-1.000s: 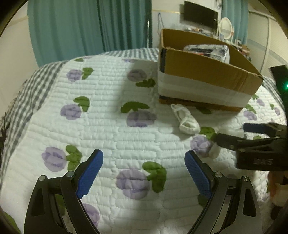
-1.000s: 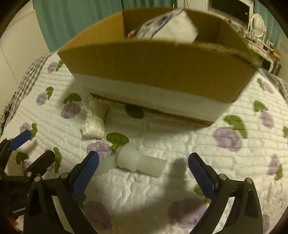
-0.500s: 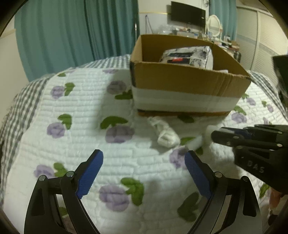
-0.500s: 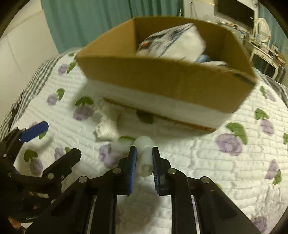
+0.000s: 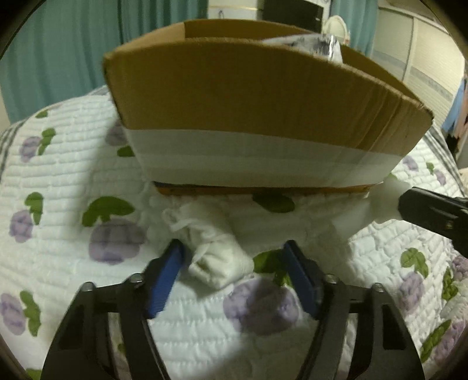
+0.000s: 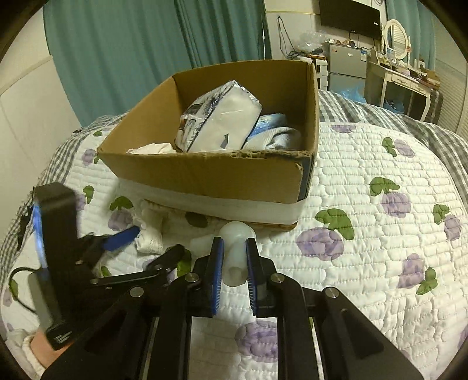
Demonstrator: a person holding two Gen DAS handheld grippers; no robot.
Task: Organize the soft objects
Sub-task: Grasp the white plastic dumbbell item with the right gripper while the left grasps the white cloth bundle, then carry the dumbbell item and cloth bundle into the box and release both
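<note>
A brown cardboard box (image 6: 222,172) with a white band stands on the quilted bed; it also fills the left wrist view (image 5: 257,96). Inside lie a wrapped tissue pack (image 6: 219,117) and folded cloths (image 6: 275,134). My left gripper (image 5: 234,263) is open around a rolled white sock (image 5: 216,257) lying in front of the box; the sock also shows in the right wrist view (image 6: 149,236). My right gripper (image 6: 234,254) is shut on a soft white foam piece (image 6: 235,248), held just above the quilt near the box's front.
The white quilt with purple flowers (image 6: 365,233) covers the bed. Teal curtains (image 6: 131,52) hang behind. A dresser with a mirror (image 6: 395,67) and a wall screen (image 6: 348,14) stand at the far right. The right gripper's tip shows in the left wrist view (image 5: 433,213).
My left gripper moved forward to the box and now straddles the sock, its jaws narrower. My right gripper closed on the foam piece and lifted it.
</note>
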